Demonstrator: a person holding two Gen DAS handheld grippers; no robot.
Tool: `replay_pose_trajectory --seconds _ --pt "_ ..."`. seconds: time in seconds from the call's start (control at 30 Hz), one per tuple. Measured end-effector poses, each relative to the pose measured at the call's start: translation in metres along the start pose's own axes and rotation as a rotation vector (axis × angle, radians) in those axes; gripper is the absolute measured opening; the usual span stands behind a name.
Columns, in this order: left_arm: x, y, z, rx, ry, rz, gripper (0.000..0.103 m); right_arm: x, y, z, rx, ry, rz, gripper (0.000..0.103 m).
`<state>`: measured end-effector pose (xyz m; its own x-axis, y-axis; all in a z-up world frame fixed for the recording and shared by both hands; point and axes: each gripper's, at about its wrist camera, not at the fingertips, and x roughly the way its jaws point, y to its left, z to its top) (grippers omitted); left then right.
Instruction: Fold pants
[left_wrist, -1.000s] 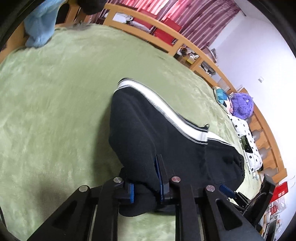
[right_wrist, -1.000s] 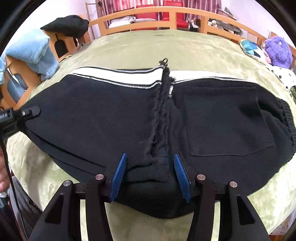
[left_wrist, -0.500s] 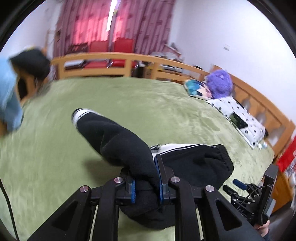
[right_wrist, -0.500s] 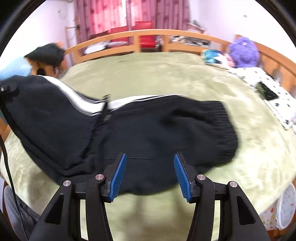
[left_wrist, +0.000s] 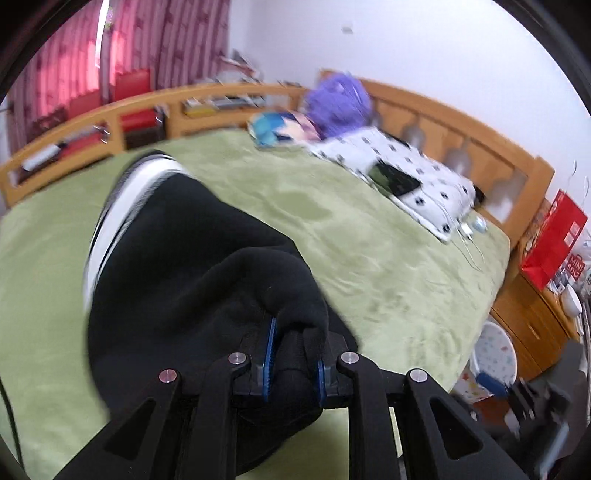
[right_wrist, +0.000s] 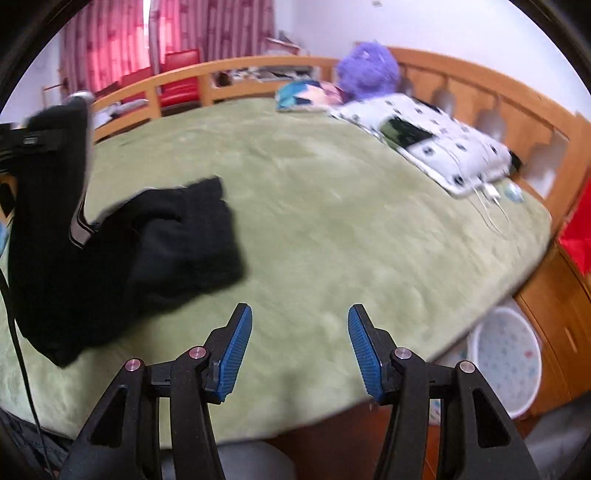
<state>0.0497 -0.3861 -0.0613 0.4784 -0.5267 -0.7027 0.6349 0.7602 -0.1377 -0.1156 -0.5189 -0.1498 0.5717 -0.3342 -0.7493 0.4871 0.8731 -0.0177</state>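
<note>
A bedroom with pink curtains and a wooden-railed bed, its plush green blanket (right_wrist: 332, 229) serving as the work surface. The left gripper (left_wrist: 293, 354) has its jaws clenched on a thick bunch of the black fleece pants with a white side stripe (left_wrist: 177, 280), one end lifted and the rest trailing onto the blanket at the left of the right view. The right gripper (right_wrist: 299, 347) hovers over bare blanket, jaws released and holding nothing. The risk – heavy, slack fleece held at one point may slump or twist, so the fold lands crooked; the napped blanket could drag the trailing leg. A spotted white pillow (right_wrist: 443, 147) lies well apart.
</note>
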Motion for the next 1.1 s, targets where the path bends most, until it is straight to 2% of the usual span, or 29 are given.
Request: replay_pose_trajectory --seconds 0.13,0.2,0.27,0.33,0.4,0.47,0.5,0.57,0.63,0.67,0.77,0.87,0.97,1.07,1.1 --pt "0.081 -0.04 -0.021 0.014 0.179 -0.063 0.018 0.006 -0.026 -0.022 0.027 0.064 -0.048 0.054" --pt "0.095 -0.047 -0.032 0.031 0.223 -0.069 0.022 0.012 -0.036 -0.031 0.033 0.098 -0.053 0.054" --pt "0.079 -0.048 -0.036 0.033 0.174 -0.115 0.037 0.017 -0.042 -0.036 0.033 0.115 -0.064 0.054" --pt "0.053 -0.043 -0.03 0.015 0.14 -0.208 0.063 0.02 -0.042 -0.037 0.034 0.109 -0.051 0.054" --pt "0.015 -0.026 -0.026 -0.018 0.064 -0.241 0.064 0.023 -0.041 -0.031 0.034 0.094 -0.024 0.054" --pt "-0.012 -0.006 -0.024 -0.018 -0.001 -0.192 0.07 0.025 -0.035 -0.015 0.028 0.062 0.016 0.054" --pt "-0.023 0.006 -0.025 -0.02 -0.025 -0.141 0.072 0.025 -0.03 -0.005 0.015 0.045 0.035 0.054" --pt "-0.039 0.039 -0.032 -0.051 -0.044 -0.035 0.072 0.021 -0.013 0.016 -0.026 -0.009 0.092 0.056" --pt "-0.049 0.081 -0.047 -0.131 -0.037 0.033 0.072 0.022 0.003 0.038 -0.062 -0.064 0.163 0.066" --pt "-0.05 0.094 -0.052 -0.158 -0.034 0.05 0.072 0.024 0.011 0.048 -0.077 -0.087 0.199 0.071" --pt "-0.048 0.144 -0.077 -0.26 -0.012 0.104 0.072 0.035 0.038 0.076 -0.134 -0.128 0.272 0.072" --pt "-0.026 0.182 -0.1 -0.374 0.05 0.059 0.072 0.061 0.063 0.1 -0.163 -0.118 0.341 0.075" --pt "0.002 0.204 -0.129 -0.489 0.105 -0.029 0.072 0.107 0.079 0.111 -0.193 -0.021 0.361 0.075" --pt "0.024 0.211 -0.149 -0.528 0.137 -0.099 0.072 0.152 0.085 0.101 -0.231 0.11 0.349 0.075" --pt "0.03 0.213 -0.154 -0.541 0.139 -0.122 0.075 0.164 0.079 0.096 -0.211 0.14 0.378 0.079"
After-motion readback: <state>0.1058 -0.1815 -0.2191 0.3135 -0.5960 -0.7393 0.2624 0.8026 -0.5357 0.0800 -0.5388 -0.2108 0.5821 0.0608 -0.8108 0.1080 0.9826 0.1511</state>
